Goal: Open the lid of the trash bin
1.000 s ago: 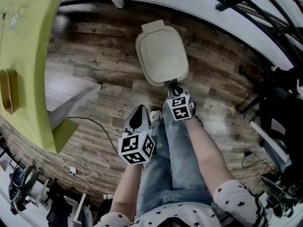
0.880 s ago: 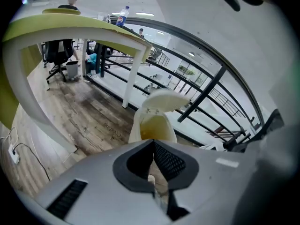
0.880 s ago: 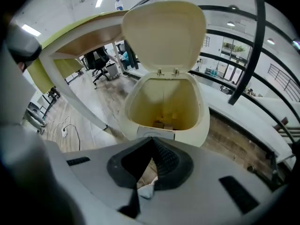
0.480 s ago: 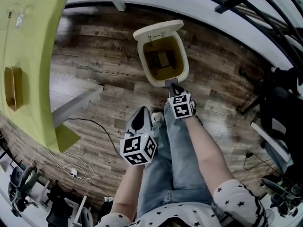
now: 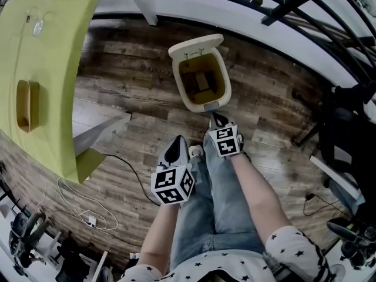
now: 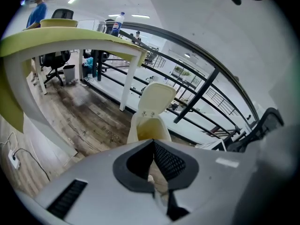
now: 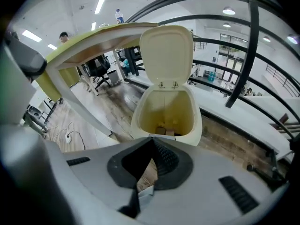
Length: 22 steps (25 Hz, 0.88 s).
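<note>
The trash bin (image 5: 180, 82) stands on the wooden floor (image 5: 129, 78), close to the floor's far edge where a white ledge (image 5: 247, 9) runs under a black railing (image 5: 305, 2). Its lid (image 5: 195, 46) is up, hinged at the far side and standing nearly upright, so I can see straight into the yellowish inside. Something small and box-like lies at the bottom.

My right tool (image 5: 215, 118) sits just beside the bin's near rim, its tip pointing at the grey front piece. I can't tell whether it touches it. In the right gripper view the jaws are clenched tip to tip with nothing between them, and the open bin fills the space just beyond. My left tool (image 5: 178, 138) hangs further back and to the left, apart from the bin and over bare floor near a white shoe (image 5: 193, 151). Its jaws are clenched too and empty.

There is open floor to the left of the bin up to the yellow-green bench (image 5: 41, 57), whose white leg (image 5: 97, 134) angles down toward the near left. A thin cable (image 5: 126, 162) trails across the planks there. To the right, bare floor runs to dark furniture (image 5: 346, 128) at the floor's right edge. Behind the bin the ledge and railing close off the room.
</note>
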Available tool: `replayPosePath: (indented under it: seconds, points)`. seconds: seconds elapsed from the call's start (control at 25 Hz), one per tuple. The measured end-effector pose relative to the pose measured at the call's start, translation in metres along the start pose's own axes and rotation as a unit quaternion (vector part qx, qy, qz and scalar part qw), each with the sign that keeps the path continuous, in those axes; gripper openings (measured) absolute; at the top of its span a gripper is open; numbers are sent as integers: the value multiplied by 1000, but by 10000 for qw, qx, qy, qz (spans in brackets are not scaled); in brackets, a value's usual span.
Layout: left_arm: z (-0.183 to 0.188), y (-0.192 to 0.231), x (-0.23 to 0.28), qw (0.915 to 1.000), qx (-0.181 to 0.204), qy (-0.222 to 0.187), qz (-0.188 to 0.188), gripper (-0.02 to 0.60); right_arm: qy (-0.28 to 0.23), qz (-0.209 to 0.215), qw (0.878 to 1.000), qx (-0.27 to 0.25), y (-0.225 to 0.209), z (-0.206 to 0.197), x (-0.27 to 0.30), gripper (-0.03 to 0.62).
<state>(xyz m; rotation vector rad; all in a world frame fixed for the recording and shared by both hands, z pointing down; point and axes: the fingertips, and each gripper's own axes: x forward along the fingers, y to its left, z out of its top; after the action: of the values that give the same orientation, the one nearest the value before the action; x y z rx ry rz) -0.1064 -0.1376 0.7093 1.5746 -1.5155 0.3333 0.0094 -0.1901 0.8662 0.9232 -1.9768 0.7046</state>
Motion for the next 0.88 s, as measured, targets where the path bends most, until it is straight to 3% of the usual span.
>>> replayPosePath:
  seconds: [0.56, 0.88]
  points:
    - [14, -28, -63, 9995, 253, -39, -169, 11, -847, 49, 9961, 248, 30, 50, -108, -6]
    - [18, -40, -98, 9985, 457, -111, -271, 11, -1174, 76, 9920, 461, 47, 56, -174, -6]
